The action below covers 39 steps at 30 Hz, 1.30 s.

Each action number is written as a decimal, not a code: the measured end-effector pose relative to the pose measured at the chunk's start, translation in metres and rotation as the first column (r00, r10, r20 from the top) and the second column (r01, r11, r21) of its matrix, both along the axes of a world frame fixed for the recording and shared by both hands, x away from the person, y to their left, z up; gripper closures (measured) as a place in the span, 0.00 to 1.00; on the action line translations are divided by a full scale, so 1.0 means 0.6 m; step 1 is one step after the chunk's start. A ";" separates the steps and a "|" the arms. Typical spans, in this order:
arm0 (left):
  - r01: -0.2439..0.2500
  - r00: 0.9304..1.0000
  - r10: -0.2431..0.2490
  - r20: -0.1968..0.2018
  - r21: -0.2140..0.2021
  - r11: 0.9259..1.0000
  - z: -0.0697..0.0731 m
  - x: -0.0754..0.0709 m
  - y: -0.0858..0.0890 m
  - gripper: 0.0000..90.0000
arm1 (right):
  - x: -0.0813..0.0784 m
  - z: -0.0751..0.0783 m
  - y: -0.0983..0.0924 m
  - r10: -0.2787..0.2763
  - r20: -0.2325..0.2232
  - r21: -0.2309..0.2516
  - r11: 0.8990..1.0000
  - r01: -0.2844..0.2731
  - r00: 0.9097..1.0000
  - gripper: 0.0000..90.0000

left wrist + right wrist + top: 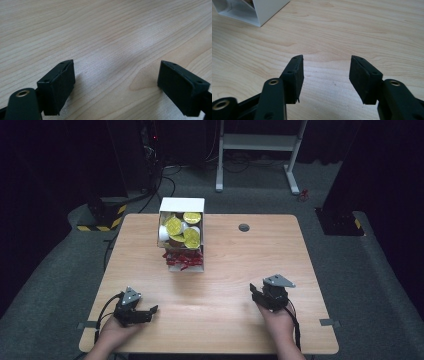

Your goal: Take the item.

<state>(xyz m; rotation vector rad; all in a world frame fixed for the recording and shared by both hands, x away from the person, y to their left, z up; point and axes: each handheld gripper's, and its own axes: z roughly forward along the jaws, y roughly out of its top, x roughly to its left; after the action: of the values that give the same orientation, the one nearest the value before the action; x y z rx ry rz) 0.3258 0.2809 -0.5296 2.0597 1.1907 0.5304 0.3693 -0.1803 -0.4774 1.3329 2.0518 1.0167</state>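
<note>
White box (181, 205) is packed tight; cups (174, 225) may be toppled if snagged by empty, parted right gripper (325, 75).

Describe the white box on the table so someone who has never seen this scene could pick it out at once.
On the wooden table, look at the far half, left of the small round grommet. The white box stands open there, holding yellow-lidded cups at the back and red wrapped pieces in front; nothing else on the table is white.
</note>
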 end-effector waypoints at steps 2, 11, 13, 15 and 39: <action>0.000 1.000 0.000 -0.003 -0.004 1.000 0.000 0.001 0.000 0.16 | 0.004 0.001 0.003 -0.009 0.000 0.015 1.000 0.009 1.000 0.51; 0.005 1.000 -0.005 -0.005 0.000 1.000 0.001 0.003 -0.001 0.16 | 0.011 0.012 0.017 -0.026 0.012 0.011 1.000 0.026 1.000 0.51; 0.003 1.000 -0.003 -0.003 0.000 1.000 0.000 0.003 -0.002 0.16 | 0.012 0.012 0.020 -0.029 0.010 0.010 1.000 0.029 1.000 0.51; 0.001 1.000 -0.001 -0.005 -0.001 1.000 0.000 0.003 -0.002 0.16 | 0.011 0.012 0.022 -0.023 0.008 0.010 1.000 0.023 1.000 0.51; 0.005 1.000 -0.005 0.001 0.003 1.000 0.000 0.002 -0.003 0.17 | 0.027 0.039 0.064 0.060 0.033 0.020 0.998 -0.060 0.998 0.52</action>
<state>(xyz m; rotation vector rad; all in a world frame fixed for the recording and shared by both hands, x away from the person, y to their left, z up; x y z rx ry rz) 0.3271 0.2791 -0.5294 2.0642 1.1852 0.5311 0.3853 -0.1416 -0.4540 1.2632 2.0734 1.0817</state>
